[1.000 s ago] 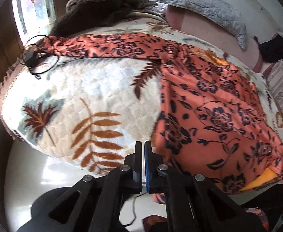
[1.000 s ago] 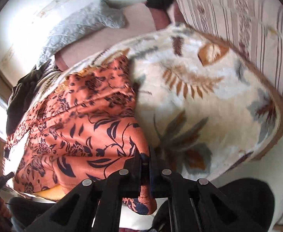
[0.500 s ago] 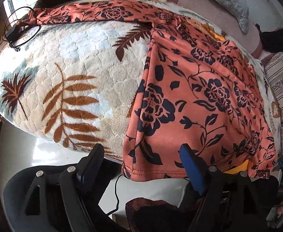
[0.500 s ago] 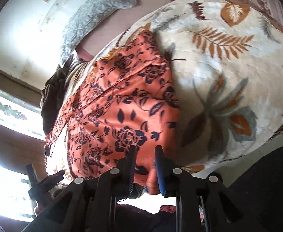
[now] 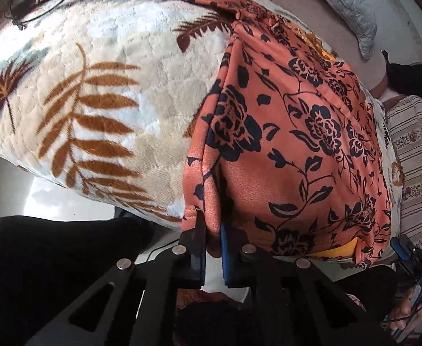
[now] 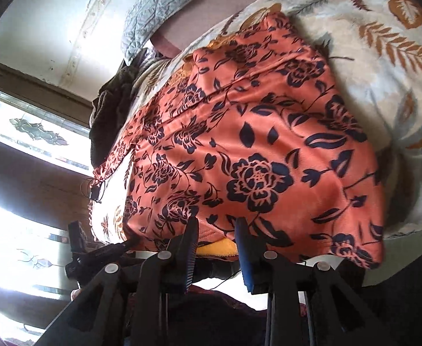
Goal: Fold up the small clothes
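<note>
An orange garment (image 5: 297, 144) with a dark floral print and a yellow lining lies spread on a cream leaf-patterned blanket (image 5: 110, 101); one sleeve stretches away to the far left. My left gripper (image 5: 212, 230) is shut on the garment's near left hem corner, with cloth pinched between the pads. In the right wrist view the garment (image 6: 254, 158) fills the middle. My right gripper (image 6: 215, 230) is open, its fingers on either side of the near hem where the yellow lining (image 6: 216, 248) shows. The left gripper also shows in the right wrist view (image 6: 95, 253) at the lower left.
A grey quilted pillow (image 5: 343, 5) and a dark cloth pile (image 6: 110, 109) lie at the far end of the bed. A striped cushion (image 5: 412, 167) sits to the right. A black cable (image 5: 29, 8) lies near the sleeve end. The bed edge drops to a pale floor (image 5: 6, 184).
My left gripper opened, moved in and closed on the garment's hem corner. My right gripper let go of the hem and opened wider. Both moved closer to the bed.
</note>
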Available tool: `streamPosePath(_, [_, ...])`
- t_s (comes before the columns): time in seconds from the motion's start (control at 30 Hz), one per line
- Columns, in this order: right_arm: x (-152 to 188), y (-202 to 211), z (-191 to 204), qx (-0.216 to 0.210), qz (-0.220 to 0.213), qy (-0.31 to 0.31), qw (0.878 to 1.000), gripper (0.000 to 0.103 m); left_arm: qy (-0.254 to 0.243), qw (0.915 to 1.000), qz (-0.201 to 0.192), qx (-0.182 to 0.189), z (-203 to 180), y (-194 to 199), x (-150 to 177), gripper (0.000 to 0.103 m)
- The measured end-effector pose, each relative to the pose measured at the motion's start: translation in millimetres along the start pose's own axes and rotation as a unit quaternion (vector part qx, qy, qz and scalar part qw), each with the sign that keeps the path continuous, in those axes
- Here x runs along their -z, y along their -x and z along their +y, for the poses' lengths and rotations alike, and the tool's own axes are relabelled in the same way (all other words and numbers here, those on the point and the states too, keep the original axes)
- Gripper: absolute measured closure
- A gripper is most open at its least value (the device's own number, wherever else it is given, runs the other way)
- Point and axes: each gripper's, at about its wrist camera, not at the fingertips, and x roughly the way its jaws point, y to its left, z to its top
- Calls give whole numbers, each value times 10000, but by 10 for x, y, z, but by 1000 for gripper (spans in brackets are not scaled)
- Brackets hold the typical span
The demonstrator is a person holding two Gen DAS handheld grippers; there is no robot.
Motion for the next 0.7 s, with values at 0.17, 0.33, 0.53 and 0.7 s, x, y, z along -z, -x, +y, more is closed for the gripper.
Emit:
streamPosePath(0.17, [-35,-305,176,-69,289,125,9995,74,140,9993,-248,-242,398,376,-42,95])
streamPosePath(0.33, [-77,-532,235,-80,468,162,9987,74,247,9990,-180,-313,555,409,-70,101])
streamPosePath(0.53, [-204,-992,125,719,1177,-125,9904,74,248,9971,-667,-252,518,725,-372,97])
streamPosePath(0.7, [-383,-816,527,-2,556,459,9974,74,940,9871,-1287,-172,790,980,-897,22])
